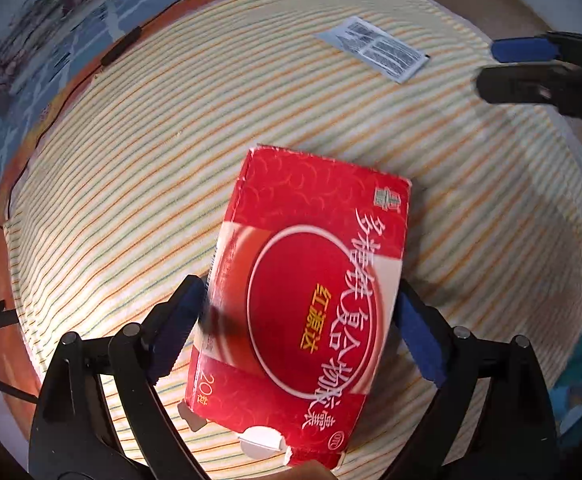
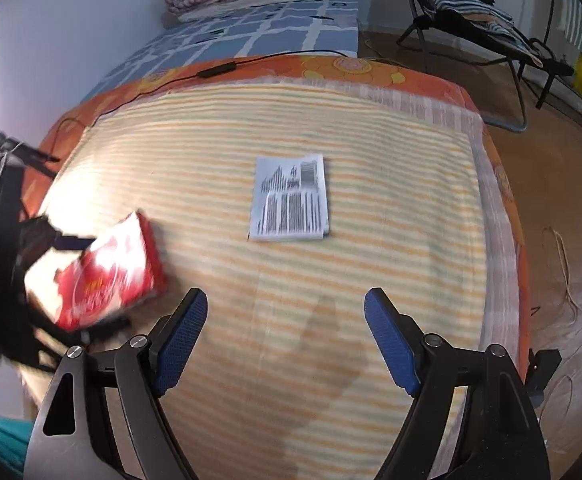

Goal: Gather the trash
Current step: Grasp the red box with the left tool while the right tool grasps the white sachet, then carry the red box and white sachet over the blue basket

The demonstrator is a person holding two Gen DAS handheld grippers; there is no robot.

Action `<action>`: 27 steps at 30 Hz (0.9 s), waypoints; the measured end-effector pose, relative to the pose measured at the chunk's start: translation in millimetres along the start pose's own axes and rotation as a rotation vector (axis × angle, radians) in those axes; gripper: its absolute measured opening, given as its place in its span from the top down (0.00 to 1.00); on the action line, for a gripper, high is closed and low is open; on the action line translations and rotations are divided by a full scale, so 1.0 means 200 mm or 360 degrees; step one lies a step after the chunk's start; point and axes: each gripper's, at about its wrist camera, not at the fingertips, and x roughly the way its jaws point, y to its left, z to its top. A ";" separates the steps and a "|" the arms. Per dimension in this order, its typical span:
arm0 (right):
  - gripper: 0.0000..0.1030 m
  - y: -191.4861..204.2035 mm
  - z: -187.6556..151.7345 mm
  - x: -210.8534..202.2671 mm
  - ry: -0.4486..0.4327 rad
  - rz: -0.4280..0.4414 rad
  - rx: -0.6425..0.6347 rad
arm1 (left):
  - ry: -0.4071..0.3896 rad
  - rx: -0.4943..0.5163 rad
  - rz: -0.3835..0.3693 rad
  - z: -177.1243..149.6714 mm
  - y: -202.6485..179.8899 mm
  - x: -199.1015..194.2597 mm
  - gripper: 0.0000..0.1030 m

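Red medicine box (image 1: 303, 304) sits between the left gripper (image 1: 299, 316) jaws, spread wide, not clamped. Right gripper (image 2: 287, 340) gapes empty; printed leaflet (image 2: 289, 198) at its 12 o'clock on the bed (image 2: 411, 240). Nothing collected yet.

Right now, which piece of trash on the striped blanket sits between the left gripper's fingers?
The red carton, not the flat printed leaflet. It lies between the left gripper fingers; the leaflet lies apart, farther up the blanket.
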 end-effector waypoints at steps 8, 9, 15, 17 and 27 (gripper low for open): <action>0.22 0.00 0.21 0.18 0.0057 -0.0092 0.0034 | -0.0057 -0.0088 -0.0020 -0.06 0.05 -0.05 0.11; 0.22 0.00 0.22 0.20 0.0067 -0.0093 0.0048 | -0.0065 -0.0111 -0.0021 -0.08 0.07 -0.06 0.11; 0.22 0.01 0.28 0.32 0.0111 -0.0086 0.0084 | -0.0088 -0.0160 -0.0035 -0.10 0.13 -0.10 0.11; 0.22 0.02 0.29 0.34 0.0125 -0.0106 0.0079 | -0.0091 -0.0159 -0.0030 -0.12 0.13 -0.11 0.11; 0.45 0.02 0.28 0.33 0.0132 -0.0090 0.0106 | -0.0108 -0.0161 -0.0018 -0.17 0.10 -0.15 0.11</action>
